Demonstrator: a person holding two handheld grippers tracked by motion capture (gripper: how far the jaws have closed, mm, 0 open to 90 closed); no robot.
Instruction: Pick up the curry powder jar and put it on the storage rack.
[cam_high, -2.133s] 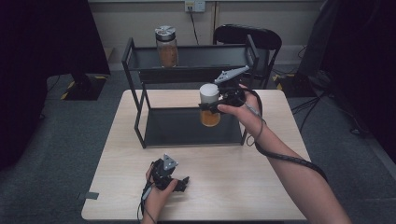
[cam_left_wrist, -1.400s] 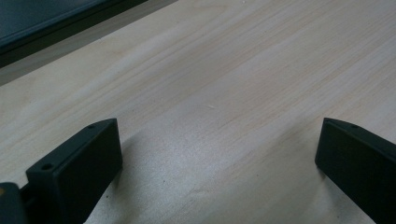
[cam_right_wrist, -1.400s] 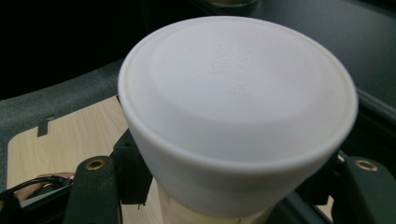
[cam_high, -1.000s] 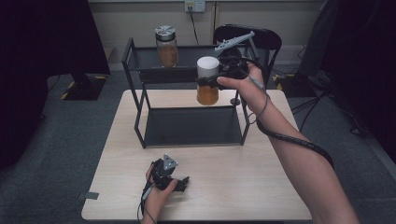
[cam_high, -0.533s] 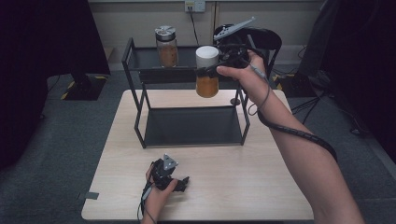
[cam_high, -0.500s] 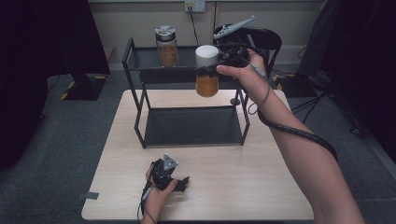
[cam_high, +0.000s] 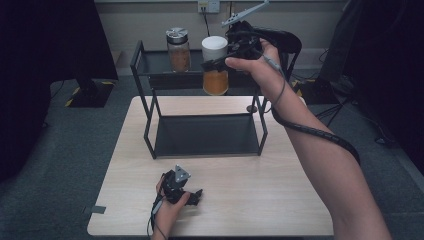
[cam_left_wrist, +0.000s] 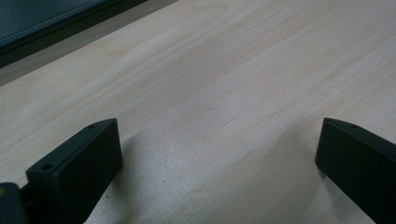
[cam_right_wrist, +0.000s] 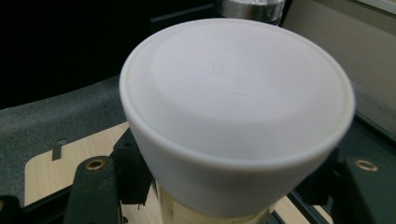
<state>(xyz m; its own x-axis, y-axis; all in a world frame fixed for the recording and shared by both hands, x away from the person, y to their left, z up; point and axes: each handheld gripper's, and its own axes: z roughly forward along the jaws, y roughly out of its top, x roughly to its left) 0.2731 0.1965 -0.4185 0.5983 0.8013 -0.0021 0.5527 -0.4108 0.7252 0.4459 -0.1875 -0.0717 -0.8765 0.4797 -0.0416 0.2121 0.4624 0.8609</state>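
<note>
A jar with a white lid and orange-brown contents (cam_high: 215, 65) hangs in the air at the right end of the black rack's top shelf (cam_high: 155, 62). My right gripper (cam_high: 220, 62) is shut on the jar just below the lid. In the right gripper view the white lid (cam_right_wrist: 236, 93) looms large between the two black jaws. A second jar with a silver lid (cam_high: 178, 49) stands upright on the top shelf, to the left of the held one. My left gripper (cam_high: 192, 196) rests on the table near the front edge, open, with only bare wood (cam_left_wrist: 219, 98) between its jaws.
The two-tier black wire rack has a dark lower shelf (cam_high: 205, 135) on the wooden table (cam_high: 270, 190). A black chair (cam_high: 285, 40) stands behind the rack at the right. Grey carpet surrounds the table, and a wall socket (cam_high: 208, 6) is on the back wall.
My right gripper has lifted the white-lidded jar from in front of the lower shelf up to the height of the top shelf and farther back. The left gripper has not moved.
</note>
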